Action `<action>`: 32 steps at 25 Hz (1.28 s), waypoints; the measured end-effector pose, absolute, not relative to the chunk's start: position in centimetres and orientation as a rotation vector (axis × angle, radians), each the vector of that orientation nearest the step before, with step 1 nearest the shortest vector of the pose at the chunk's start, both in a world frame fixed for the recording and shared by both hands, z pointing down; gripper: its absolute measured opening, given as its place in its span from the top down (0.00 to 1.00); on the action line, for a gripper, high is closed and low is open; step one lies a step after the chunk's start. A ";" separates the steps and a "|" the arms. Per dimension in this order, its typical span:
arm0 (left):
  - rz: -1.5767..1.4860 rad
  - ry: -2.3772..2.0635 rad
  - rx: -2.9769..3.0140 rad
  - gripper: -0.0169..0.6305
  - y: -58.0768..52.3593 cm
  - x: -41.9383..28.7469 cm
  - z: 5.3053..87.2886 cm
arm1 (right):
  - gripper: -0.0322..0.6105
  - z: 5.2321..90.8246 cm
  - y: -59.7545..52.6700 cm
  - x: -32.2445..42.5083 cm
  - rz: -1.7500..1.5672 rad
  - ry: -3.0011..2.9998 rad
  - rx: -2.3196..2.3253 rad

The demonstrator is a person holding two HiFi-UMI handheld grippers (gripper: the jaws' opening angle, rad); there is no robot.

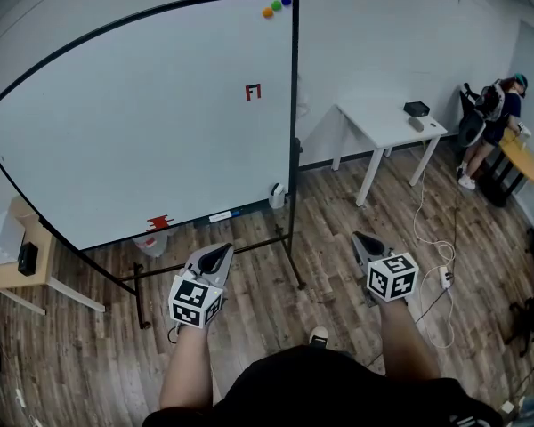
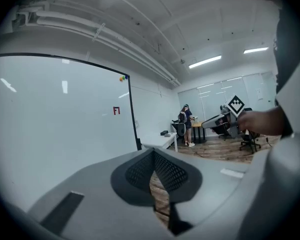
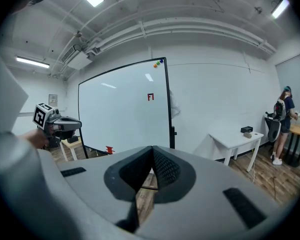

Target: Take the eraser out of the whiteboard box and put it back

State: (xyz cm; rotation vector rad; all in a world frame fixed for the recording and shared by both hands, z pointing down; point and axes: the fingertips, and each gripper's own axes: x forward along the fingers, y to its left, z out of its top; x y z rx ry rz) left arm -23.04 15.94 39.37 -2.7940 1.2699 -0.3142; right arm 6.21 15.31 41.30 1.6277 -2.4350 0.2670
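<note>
Jaws of the left gripper point(image 2: 153, 151) are clenched: the two grey tips meet and nothing sits between them. The right gripper point(image 3: 153, 147) is the same, with its tips together and nothing held. Both are held out nearly level above the wooden floor point(image 1: 276, 296), side by side but well apart, and both point toward the whiteboard point(image 1: 142, 123) on its black stand. Neither one touches the board. At the lower right corner of the board, just beside the frame, hangs a small white box point(image 1: 278, 195). The eraser is too small to make out, so I cannot tell if it is inside. A red piece point(image 1: 158, 222) sits on the board's lower edge, further left. Coloured magnets point(image 1: 276, 7) are at the top right corner. To the right stands a white table point(image 1: 387, 123), and beyond it a person point(image 1: 494, 118) at a round table point(image 1: 525, 160).
</note>
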 end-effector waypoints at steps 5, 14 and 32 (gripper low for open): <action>-0.334 1.277 -2.806 0.96 14.4 -22.3 40.2 | 0.96 42.0 14.0 6.9 0.284 -2.437 1.624; -0.395 1.292 -2.800 0.96 10.4 -20.0 41.1 | 0.96 43.2 9.6 8.9 0.315 -2.442 1.588; -0.441 1.358 -2.821 0.96 3.0 -15.5 43.6 | 0.96 45.4 0.8 11.4 0.346 -2.462 1.464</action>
